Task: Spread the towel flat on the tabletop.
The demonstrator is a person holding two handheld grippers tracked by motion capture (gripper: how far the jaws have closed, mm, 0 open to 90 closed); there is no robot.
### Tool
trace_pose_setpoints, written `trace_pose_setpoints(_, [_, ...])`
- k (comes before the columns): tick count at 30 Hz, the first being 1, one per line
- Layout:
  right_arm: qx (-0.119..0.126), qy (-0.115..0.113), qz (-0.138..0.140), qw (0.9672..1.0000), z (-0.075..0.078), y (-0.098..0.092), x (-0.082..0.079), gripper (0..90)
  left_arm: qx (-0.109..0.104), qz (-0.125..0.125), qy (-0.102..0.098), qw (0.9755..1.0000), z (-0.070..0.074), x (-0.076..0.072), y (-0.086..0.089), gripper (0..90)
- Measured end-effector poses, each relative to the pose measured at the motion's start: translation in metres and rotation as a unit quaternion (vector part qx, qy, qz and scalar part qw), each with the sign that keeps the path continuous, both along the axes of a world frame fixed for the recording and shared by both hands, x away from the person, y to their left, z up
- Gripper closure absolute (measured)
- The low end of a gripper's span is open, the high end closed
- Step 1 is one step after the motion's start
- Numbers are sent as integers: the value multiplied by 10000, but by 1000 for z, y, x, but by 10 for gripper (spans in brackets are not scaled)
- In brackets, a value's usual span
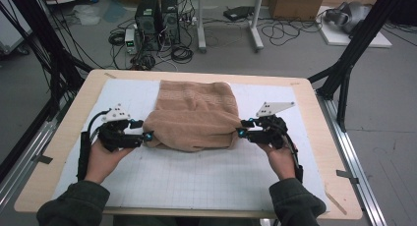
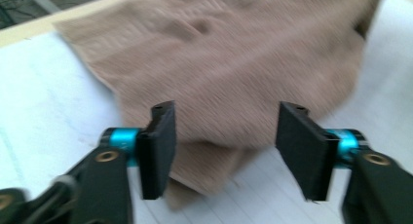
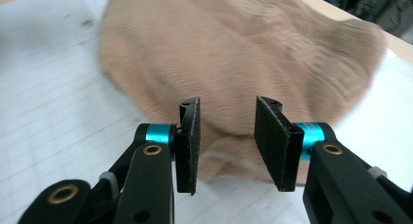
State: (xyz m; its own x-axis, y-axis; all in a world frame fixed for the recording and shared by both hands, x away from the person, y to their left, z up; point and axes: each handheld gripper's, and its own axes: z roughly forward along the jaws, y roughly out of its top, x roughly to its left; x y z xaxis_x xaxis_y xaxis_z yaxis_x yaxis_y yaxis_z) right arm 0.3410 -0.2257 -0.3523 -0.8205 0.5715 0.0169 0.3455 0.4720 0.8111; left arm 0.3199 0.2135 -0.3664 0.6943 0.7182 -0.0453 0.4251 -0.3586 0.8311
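At the centre of the pale wooden worktop [image 1: 59,137], on its white gridded mat [image 1: 196,177], lies the folded tan terry-cloth towel [image 1: 194,115], and I have a gripper at each of its near corners: the left gripper [image 1: 147,136] at about eight o'clock of the cloth, the right gripper [image 1: 239,131] at about four o'clock. I judge they sit there because those two corners are what carry a fold over, and working both ends together keeps the edge straight. From the left gripper view, the left gripper [image 2: 221,148] stands spread with the towel's corner [image 2: 214,170] lying loose between the pads, not pinched. From the right gripper view, the right gripper [image 3: 226,146] is likewise parted, narrower, with the cloth edge [image 3: 229,160] in the gap and untouched by either pad. The towel looks soft and thick, doubled over with a rounded, slightly puffed near edge, a faint woven band across its far part at twelve o'clock, and uneven sides.
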Motion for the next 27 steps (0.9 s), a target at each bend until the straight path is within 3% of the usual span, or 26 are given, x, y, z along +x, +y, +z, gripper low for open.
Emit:
trace_pose_setpoints(3, [-20,11,228,9997,-8,7,-6,620,174,-191,150,9996,-18,-3,-6,494])
trace_pose_setpoints(5, [-168,60,360,9992,-18,15,-8,616,275,-214,397,9986,-33,2,-11,543])
trace_pose_setpoints(8, [-357,307,526,9975,-43,29,-5,580,512,-169,672,9963,-53,14,-19,537])
trace_pose_setpoints(10, [-382,361,527,9972,-48,31,-4,578,534,-130,724,9959,-63,21,-24,537])
trace_pose_setpoints(12, [-456,455,459,9969,-61,37,2,566,595,-52,709,9957,-68,25,-28,596])
trace_pose_setpoints(17, [-601,371,318,9970,-69,47,8,584,646,144,597,9960,-68,30,-30,726])
trace_pose_setpoints(18, [-612,387,204,9972,-71,51,12,675,633,161,576,9962,-67,30,-31,790])
trace_pose_setpoints(19, [-612,387,204,9972,-71,51,12,675,667,163,546,9961,-66,30,-31,790])
trace_pose_setpoints(22, [-710,355,173,9967,-68,50,13,853,687,138,506,9963,-64,27,-30,848])
trace_pose_setpoints(27, [-659,309,232,9971,-60,40,7,897,590,87,362,9976,-51,18,-20,854])
